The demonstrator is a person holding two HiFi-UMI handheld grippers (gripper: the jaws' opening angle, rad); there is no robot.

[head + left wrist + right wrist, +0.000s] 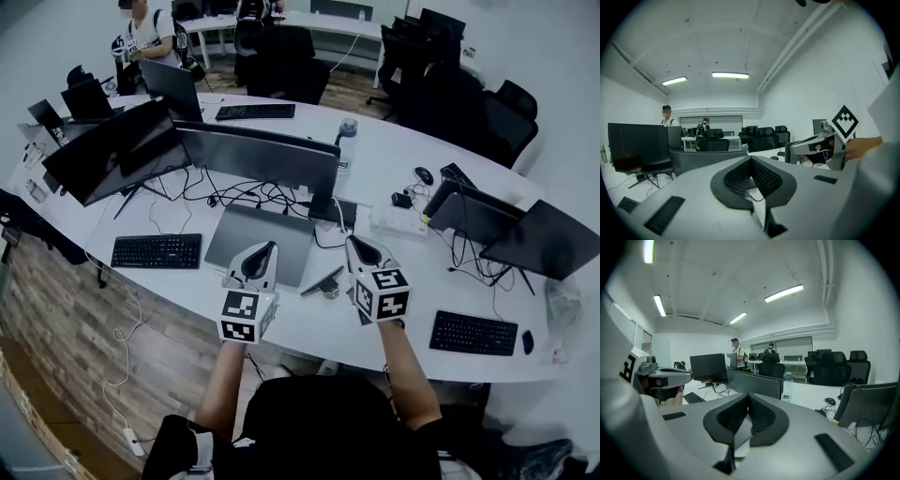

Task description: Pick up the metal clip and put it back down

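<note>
Both forearms reach forward over the bench (300, 326), holding two tongs roughly level: left tongs (266, 248) and right tongs (357, 243), each closed, empty. One metal clip (323, 281) lies on the bench between them, at four o'clock from the left tongs.

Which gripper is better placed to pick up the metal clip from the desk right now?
Right, probably. The metal clip lies on the desk beside the right gripper, nearer than the left gripper. Both are shut and empty.
</note>
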